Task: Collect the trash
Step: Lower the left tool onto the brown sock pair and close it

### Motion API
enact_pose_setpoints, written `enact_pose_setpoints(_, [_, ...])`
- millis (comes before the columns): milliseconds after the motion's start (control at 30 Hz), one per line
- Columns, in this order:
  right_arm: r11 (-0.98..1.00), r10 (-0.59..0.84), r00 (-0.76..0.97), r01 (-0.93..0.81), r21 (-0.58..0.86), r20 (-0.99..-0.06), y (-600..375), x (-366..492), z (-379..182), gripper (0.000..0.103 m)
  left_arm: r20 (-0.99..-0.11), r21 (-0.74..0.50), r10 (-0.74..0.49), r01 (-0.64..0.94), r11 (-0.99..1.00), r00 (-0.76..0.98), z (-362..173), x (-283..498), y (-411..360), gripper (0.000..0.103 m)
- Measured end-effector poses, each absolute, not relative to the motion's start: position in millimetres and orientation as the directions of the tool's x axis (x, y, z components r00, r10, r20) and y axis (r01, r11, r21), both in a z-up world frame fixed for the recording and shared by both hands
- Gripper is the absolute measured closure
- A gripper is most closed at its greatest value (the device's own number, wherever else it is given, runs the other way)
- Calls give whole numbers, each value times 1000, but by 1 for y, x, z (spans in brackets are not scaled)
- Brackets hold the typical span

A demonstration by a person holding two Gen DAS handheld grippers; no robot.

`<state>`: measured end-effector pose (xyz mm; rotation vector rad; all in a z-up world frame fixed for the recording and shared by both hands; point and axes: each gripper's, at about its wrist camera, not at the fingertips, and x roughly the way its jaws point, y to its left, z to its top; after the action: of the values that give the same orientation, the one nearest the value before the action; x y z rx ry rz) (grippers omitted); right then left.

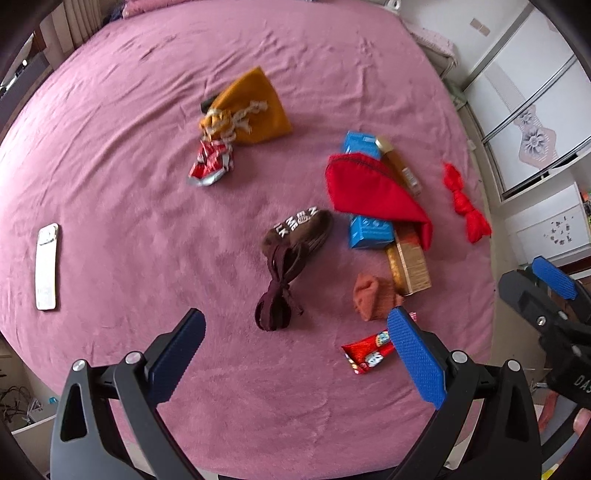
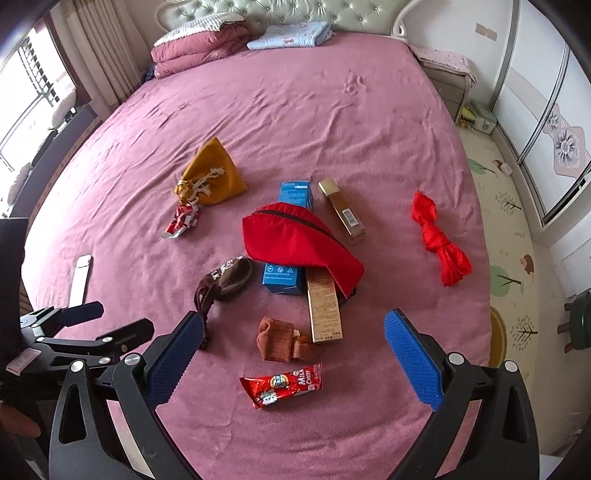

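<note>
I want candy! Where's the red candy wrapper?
The flat red milk candy wrapper lies on the pink bedspread, nearest the camera in the right wrist view, just below the crumpled orange-brown sock.

A home bedroom. A wide bed under a mauve plush cover fills both views, with a tufted headboard, folded quilts and a light blue blanket at its head. Curtains hang by a window, a sliding-door wardrobe with flower decals lines one wall, and a cartoon play mat covers the floor.
</note>
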<state>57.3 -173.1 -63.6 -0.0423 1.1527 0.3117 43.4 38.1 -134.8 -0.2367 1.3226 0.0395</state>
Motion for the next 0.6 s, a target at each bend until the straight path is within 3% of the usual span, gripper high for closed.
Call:
enact_pose_setpoints(300, [961,207,331,-244,128,-921,-169,76,-103,9,-977,-153,-124,-164,974,174,-189,61,44,5])
enact_pose_setpoints(600, [957,215,307,-254,138,-927,-153,96,-131,9,-987,-149,-135,-181,972,85,-250,78,44,15])
